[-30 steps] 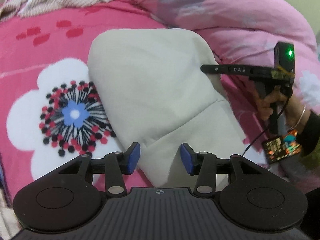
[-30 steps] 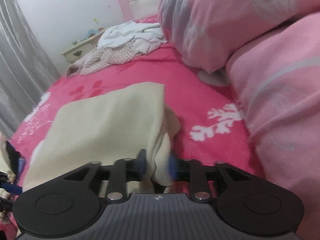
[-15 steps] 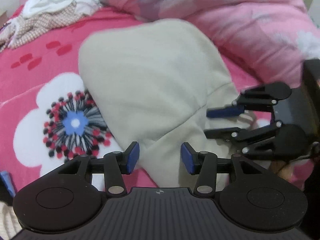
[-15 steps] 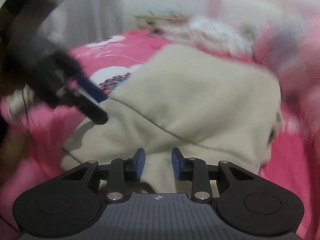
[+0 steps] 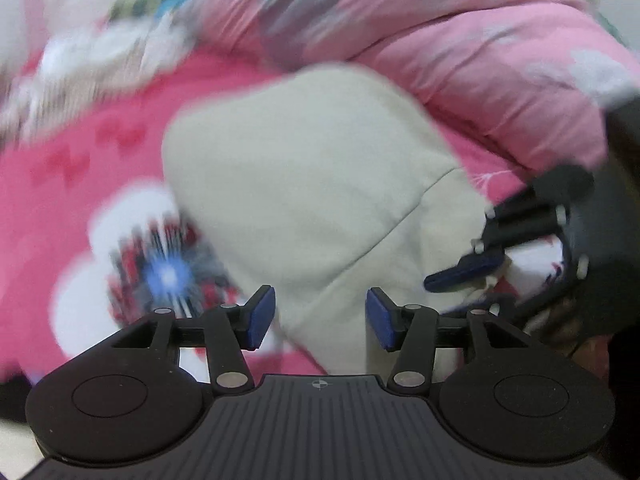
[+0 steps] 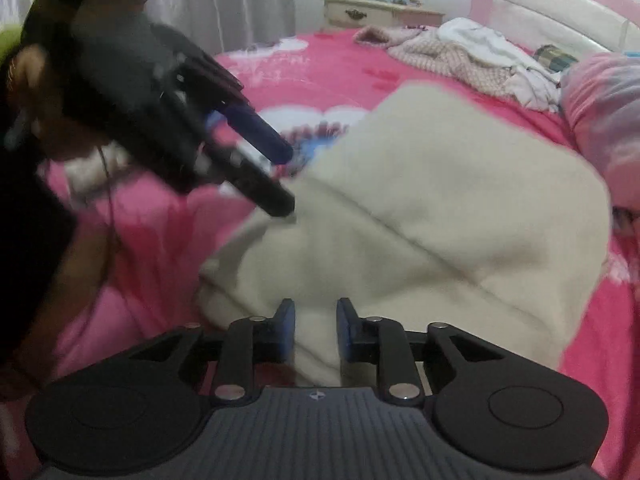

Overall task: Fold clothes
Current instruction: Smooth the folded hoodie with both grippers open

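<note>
two claws: both over the cream garment [image 6: 440, 208], folded on the pink bed [image 6: 340, 64].
left claw [image 5: 321, 318]: half wide, opening, nothing gripped; hem below it.
right claw [image 6: 316, 330]: narrow, closing, cloth edge between pads, grip unclear.
change: right claw was clamped on a fold at the right, now at the near edge.
far: clothes pile [image 6: 472, 60].
</note>
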Demonstrator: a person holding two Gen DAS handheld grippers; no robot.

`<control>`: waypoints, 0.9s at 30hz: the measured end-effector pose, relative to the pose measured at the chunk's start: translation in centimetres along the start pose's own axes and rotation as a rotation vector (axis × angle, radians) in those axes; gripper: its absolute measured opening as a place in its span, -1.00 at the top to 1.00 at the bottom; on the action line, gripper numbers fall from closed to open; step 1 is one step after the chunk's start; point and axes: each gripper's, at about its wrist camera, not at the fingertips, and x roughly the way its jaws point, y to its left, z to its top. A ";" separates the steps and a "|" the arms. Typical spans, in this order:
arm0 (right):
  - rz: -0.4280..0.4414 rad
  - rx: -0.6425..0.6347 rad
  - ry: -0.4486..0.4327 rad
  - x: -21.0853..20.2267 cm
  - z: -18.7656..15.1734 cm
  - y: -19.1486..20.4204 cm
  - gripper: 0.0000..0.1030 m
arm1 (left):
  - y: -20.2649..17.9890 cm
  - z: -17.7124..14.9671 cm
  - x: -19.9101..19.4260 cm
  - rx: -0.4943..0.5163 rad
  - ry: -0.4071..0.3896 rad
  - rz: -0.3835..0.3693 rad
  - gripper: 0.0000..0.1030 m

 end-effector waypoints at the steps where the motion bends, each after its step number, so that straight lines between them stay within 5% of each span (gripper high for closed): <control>1: -0.006 -0.009 -0.034 -0.8 1.1 -0.8 0.56 | -0.1 0.7 -0.3 0.046 -0.017 -0.005 0.01; 6: -0.172 0.059 -0.137 -1.4 4.6 -7.1 0.53 | 0.0 3.5 2.2 0.132 -0.016 -0.066 0.01; 9: -0.260 0.151 -0.014 2.8 2.3 -10.2 0.53 | -0.1 2.7 5.3 0.130 0.008 -0.057 -0.02; 11: -0.256 0.225 0.062 5.6 -1.3 -11.3 0.61 | -0.1 2.0 5.8 0.123 -0.009 -0.064 -0.03; 16: -0.211 0.451 -0.067 1.9 -0.3 -13.7 0.55 | 0.7 2.7 4.8 0.087 0.005 -0.086 -0.05; 20: -0.178 0.664 -0.157 -0.7 -2.0 -15.5 0.07 | 4.2 2.4 2.2 -0.127 -0.013 -0.137 -0.07; 24: -0.123 0.767 -0.068 -0.4 -4.8 -15.3 -0.09 | 8.1 -0.5 1.9 -0.400 0.049 -0.257 -0.14; 27: -0.052 0.921 0.011 0.2 -7.6 -15.5 -0.18 | 8.4 -2.3 3.6 -0.473 0.130 -0.346 -0.16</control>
